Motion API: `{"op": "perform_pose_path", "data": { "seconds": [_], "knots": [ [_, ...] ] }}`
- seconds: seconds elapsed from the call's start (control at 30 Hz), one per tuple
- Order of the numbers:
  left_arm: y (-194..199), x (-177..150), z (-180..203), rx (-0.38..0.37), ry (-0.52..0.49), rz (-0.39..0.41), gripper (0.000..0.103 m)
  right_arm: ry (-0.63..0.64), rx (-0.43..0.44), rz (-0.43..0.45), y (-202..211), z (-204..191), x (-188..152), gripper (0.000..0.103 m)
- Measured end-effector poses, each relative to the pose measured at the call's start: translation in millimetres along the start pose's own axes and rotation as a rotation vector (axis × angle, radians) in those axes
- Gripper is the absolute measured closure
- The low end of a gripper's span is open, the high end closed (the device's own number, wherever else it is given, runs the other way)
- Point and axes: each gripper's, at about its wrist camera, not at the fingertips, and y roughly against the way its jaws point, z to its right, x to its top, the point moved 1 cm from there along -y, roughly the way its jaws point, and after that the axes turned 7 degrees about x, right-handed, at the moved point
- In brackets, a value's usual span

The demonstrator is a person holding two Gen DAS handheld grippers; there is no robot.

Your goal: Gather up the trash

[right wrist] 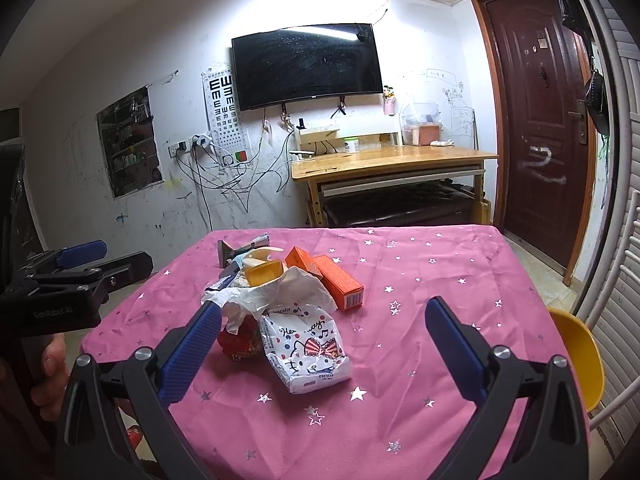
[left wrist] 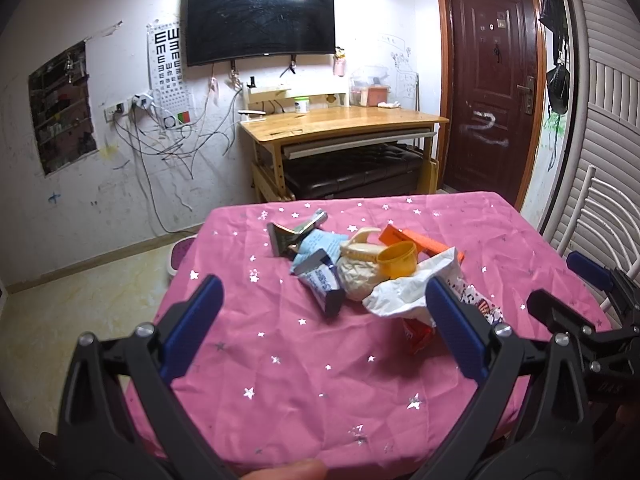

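Observation:
A heap of trash lies on the pink star-print tablecloth (left wrist: 304, 364): a white Hello Kitty wrapper (right wrist: 312, 348), a red wrapper (right wrist: 242, 342), an orange box (right wrist: 338, 286), a yellow cup (left wrist: 398, 258), a crumpled paper ball (left wrist: 360, 278), a blue-white packet (left wrist: 322, 282) and a silver foil wrapper (left wrist: 290, 236). My left gripper (left wrist: 324, 292) is open and empty, held above the near side of the heap. My right gripper (right wrist: 324, 316) is open and empty, its left finger beside the red wrapper. It also shows at the right of the left wrist view (left wrist: 560, 284).
A yellow chair (right wrist: 580, 360) and a white chair frame (left wrist: 592, 216) stand right of the table. A wooden desk (left wrist: 340, 124) with a black bench under it stands against the far wall. A brown door (left wrist: 492, 80) is at the right. A pink stool (left wrist: 180, 256) sits on the floor at the left.

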Motion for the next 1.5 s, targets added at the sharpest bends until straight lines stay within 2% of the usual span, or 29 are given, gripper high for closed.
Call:
{"op": "perform_pose_path", "data": {
  "seconds": [1.03, 1.17, 1.33, 1.5],
  "knots": [
    [-5, -3, 0, -0.004, 0.007, -0.010, 0.006, 0.016, -0.008, -0.018, -6, 0, 0, 0.007],
    [-22, -8, -11, -0.023, 0.016, -0.044, 0.006, 0.052, -0.032, -0.091, -22, 2, -5, 0.007],
    [-41, -10, -17, -0.055, 0.036, -0.104, 0.006, 0.013, 0.029, -0.207, -44, 13, -13, 0.007],
    [-56, -15, -10, -0.098, -0.014, -0.154, 0.006, 0.033, 0.088, -0.315, -68, 15, -22, 0.007]
  ]
}}
